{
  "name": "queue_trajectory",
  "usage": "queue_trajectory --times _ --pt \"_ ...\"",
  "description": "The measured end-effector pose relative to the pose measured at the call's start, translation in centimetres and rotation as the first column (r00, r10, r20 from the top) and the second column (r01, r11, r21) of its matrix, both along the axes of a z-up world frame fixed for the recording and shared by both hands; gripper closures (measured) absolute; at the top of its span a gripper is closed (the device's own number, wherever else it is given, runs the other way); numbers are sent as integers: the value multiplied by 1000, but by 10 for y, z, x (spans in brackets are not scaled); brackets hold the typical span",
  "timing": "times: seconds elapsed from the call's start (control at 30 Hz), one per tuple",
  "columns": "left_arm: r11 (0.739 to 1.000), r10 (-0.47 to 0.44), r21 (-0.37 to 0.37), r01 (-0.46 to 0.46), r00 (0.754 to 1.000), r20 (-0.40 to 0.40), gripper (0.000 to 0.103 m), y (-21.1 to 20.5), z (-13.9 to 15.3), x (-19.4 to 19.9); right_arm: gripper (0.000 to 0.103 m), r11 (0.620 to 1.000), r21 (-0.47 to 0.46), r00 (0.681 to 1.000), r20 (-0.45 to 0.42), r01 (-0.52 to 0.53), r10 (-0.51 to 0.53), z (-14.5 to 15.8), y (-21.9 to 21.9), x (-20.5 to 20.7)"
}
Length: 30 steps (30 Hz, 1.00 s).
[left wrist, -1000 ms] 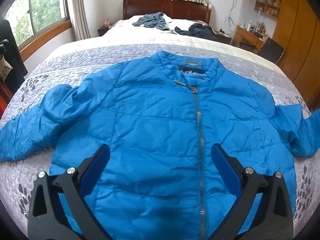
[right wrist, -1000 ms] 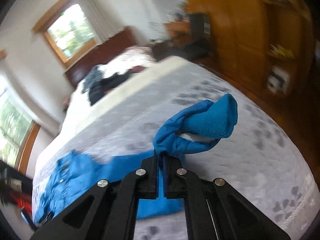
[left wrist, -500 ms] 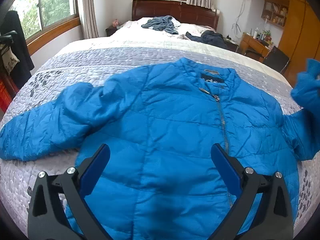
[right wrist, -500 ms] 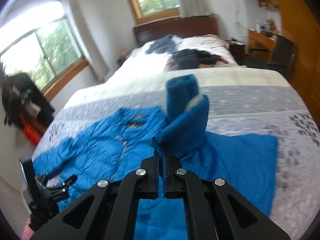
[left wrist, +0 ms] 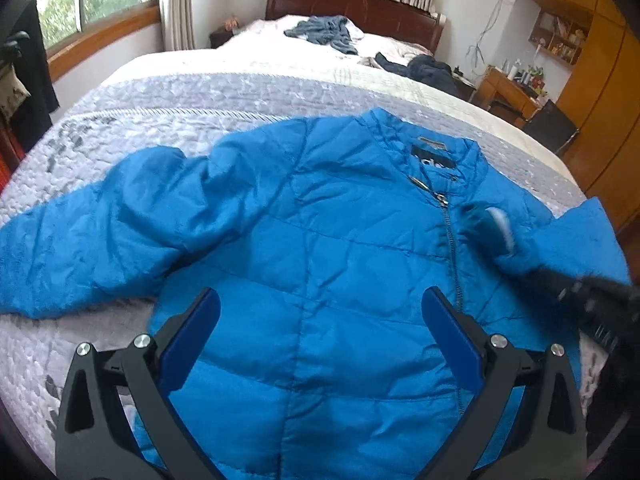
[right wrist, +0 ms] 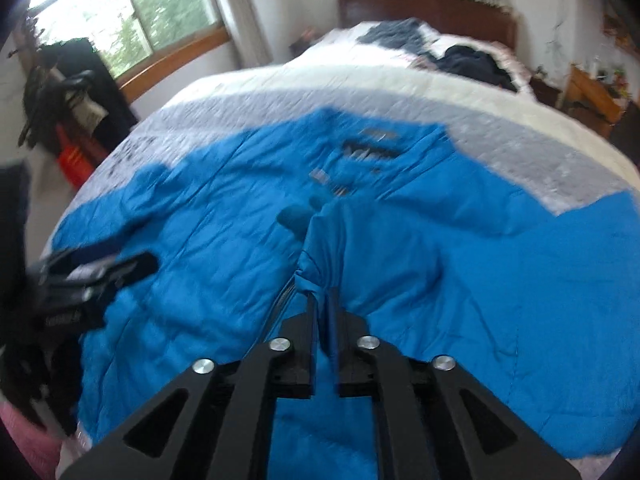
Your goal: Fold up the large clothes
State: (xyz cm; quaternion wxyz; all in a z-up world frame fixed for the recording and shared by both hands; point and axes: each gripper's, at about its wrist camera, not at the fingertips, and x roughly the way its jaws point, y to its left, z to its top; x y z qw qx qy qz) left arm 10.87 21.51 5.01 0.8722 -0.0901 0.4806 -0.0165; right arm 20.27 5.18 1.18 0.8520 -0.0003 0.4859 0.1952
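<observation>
1. Location: the blue jacket point(left wrist: 320, 248) lies front-up and zipped on the bed point(left wrist: 208, 92), collar toward the far side.
2. Right gripper point(right wrist: 324, 300): jaws clamped on the right sleeve point(right wrist: 320, 240), holding it over the jacket's chest near the zipper point(left wrist: 450, 240).
3. Left gripper point(left wrist: 320, 320): jaws spread wide, holding nothing — it hovers above the lower front panel.
4. Progress: early. One sleeve fold is under way but not released.
5. Remaining: the left sleeve point(left wrist: 80, 240) lies extended to the left — unfolded; the body folds are not started.
</observation>
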Motion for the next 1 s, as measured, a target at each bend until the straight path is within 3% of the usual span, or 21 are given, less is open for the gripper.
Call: queue_trajectory --times 0.03,0.17,0.3,0.4,0.57,0.63,0.7,0.73,0.8,0.9,1.0 --pt "1000 -5 -1 5 1000 -2 3 -2 0 1 74 999 32 999 -26 -19 20 -1 -3 -4" --pt "999 -41 -27 40 999 -33 3 -18 -6 12 62 994 101 999 26 -48 45 19 -19 -27" --pt "986 -103 -138 89 990 -97 3 -43 -17 26 61 992 111 991 111 62 -74 48 -60 -37" --pt "961 -168 -242 131 976 -139 3 -71 -25 38 61 966 183 963 167 182 -213 60 -109 -42" --pt "955 -201 -256 152 963 -178 4 -119 -41 60 59 921 221 917 170 321 -360 65 -170 -42" --pt "962 -192 -229 150 966 -175 10 -131 -44 66 59 908 233 903 178 347 -391 68 -186 -44" --pt "976 -172 -160 146 971 -166 36 -142 -44 71 59 900 234 891 187 368 -413 71 -195 -46" --pt "976 -176 -159 150 971 -161 42 -146 -44 74 59 897 239 889 185 372 -418 71 -199 -46" --pt "967 -182 -205 148 970 -159 68 -147 -44 76 59 893 249 889 179 374 -422 69 -201 -45" --pt "968 -180 -198 155 977 -118 78 -144 -35 73 59 891 239 886 174 385 -429 65 -202 -41" --pt "973 -153 -182 143 987 -43 80 -129 -15 64 59 886 257 890 151 385 -431 62 -208 -39"
